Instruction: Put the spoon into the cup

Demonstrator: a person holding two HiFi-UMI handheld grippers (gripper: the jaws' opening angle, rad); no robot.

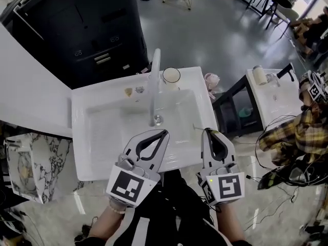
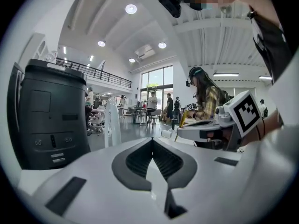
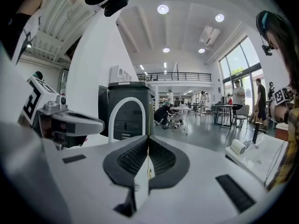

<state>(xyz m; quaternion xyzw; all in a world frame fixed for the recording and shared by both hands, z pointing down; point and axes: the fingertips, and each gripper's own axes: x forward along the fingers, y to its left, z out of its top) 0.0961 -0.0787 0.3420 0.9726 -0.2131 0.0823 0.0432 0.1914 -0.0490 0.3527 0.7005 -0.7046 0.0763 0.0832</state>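
A glass cup stands on the back rim of the white sink, just right of the tall faucet. A thin pale sliver lies in the basin by the right gripper's tip; I cannot tell whether it is the spoon. My left gripper hovers over the front of the basin, shut and empty. My right gripper hangs beside it over the front right rim, also shut with nothing held. In each gripper view the jaws meet at the tips.
Two small objects sit on the sink's back rim left of the faucet. The drain lies mid-basin. A black cabinet stands behind the sink. To the right, a second white sink and a person in a plaid shirt.
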